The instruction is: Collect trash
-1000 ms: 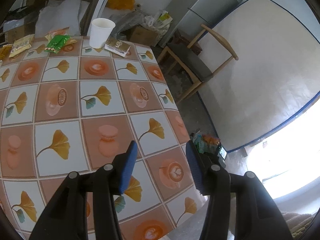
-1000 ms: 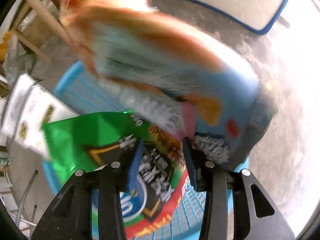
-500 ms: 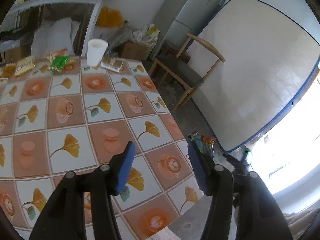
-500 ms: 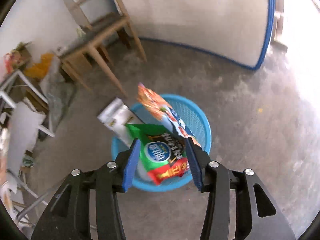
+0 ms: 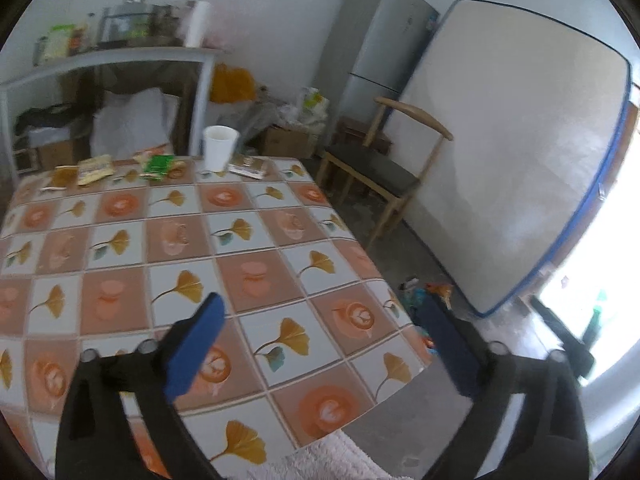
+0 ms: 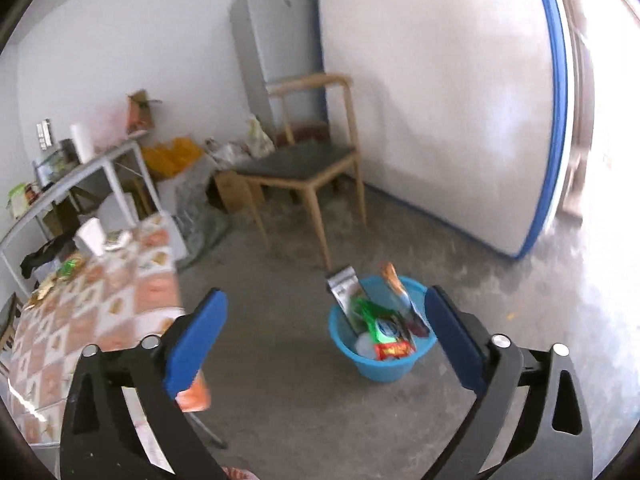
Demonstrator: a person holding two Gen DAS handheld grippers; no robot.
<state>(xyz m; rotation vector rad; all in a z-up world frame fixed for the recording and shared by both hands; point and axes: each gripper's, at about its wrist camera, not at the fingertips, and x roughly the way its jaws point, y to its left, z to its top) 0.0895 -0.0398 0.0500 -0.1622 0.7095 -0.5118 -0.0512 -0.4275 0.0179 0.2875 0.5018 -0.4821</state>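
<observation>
A: Trash, item one: round blue plastic basket point(image 6: 383, 364) on the grey concrete floor, holding a green snack bag point(image 6: 382, 326), a silver pouch point(image 6: 343, 288) and an orange-blue wrapper point(image 6: 400, 300), all leaning upright.

B: Still on the table?

A: Far edge of the ginkgo-patterned tiled tablecloth point(image 5: 256, 280): green wrapper point(image 5: 158, 165), two yellow packets point(image 5: 94, 169), a flat brown-and-white packet point(image 5: 249, 167) just beside a white paper cup point(image 5: 219, 148).

B: Tongs?

A: Left gripper point(image 5: 320, 340): blue pads wide apart, empty, above the table's near corner. Right gripper point(image 6: 326, 338): pads wide apart, empty, above the floor, basket between them in view.

B: Surroundings?

A: Wooden chair with dark seat point(image 6: 308, 160), grey fridge point(image 5: 372, 60), white blue-edged mattress point(image 5: 520, 140) leaning on the wall.
</observation>
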